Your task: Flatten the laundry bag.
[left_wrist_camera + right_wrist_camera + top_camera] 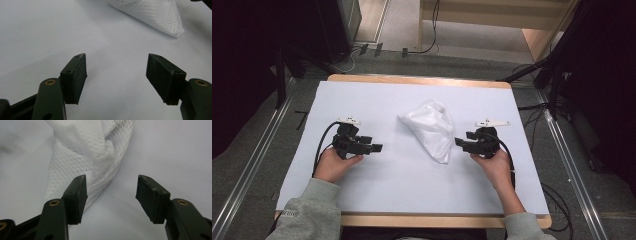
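Observation:
A crumpled white mesh-patterned cloth (430,129) lies in the middle of the white table cover. My left gripper (376,148) rests on the table to the cloth's left, pointing at it, jaws open and empty. In the left gripper view the gripper (117,75) has bare table between its pads, and the cloth (155,13) lies well ahead at the upper right. My right gripper (457,142) sits at the cloth's right edge, open. In the right gripper view the gripper (112,195) stands just before the cloth (85,152), with its left pad (78,197) beside the fabric's edge, not pressing on it.
The white table cover (377,100) spreads over a wooden table whose edge (422,79) shows at the back. Metal rails (257,160) run along both sides on the floor. Cables (542,107) lie on the floor at the right.

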Motion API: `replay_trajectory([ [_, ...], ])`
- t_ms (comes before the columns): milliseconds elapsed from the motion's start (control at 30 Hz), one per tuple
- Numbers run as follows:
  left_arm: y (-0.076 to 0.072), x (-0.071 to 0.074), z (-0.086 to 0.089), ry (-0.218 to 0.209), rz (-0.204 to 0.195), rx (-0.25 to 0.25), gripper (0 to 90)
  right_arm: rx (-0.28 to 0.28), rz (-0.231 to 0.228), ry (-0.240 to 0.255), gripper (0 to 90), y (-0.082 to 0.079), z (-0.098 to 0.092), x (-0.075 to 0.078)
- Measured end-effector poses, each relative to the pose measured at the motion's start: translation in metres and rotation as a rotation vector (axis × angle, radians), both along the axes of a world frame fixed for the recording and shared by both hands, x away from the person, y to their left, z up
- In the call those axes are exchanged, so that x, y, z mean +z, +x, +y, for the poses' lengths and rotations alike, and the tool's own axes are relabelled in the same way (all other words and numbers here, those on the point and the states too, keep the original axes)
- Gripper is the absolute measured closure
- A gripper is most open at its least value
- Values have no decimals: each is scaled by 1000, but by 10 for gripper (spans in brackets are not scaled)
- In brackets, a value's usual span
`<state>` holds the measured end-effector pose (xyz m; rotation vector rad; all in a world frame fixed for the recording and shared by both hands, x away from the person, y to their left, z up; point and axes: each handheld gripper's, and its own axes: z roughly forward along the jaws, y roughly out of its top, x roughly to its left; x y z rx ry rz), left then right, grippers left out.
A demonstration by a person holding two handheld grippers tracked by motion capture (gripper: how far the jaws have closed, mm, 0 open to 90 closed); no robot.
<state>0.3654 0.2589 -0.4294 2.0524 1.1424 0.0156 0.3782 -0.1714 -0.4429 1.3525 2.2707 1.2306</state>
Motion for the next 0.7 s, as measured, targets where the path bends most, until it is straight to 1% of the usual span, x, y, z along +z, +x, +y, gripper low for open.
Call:
replay_trajectory([
  [100,-3,0,2,12,-5,-6,333,8,2,-6,433,2,1,0],
  [167,-4,0,3,12,-9,-3,333,12,5,-12,430,3,4,1],
  [333,-12,0,9,25,-20,1,332,32,-6,-22,433,7,12,3],
  [467,-16,0,11,21,-26,9,333,42,-3,-21,442,12,16,4],
  [533,-20,0,15,31,-31,16,333,45,-1,-20,446,15,18,4],
  [567,-22,0,16,35,-31,22,333,45,7,-18,447,16,19,4],
  [700,-25,0,21,34,-28,28,333,46,9,-24,452,21,22,4],
])
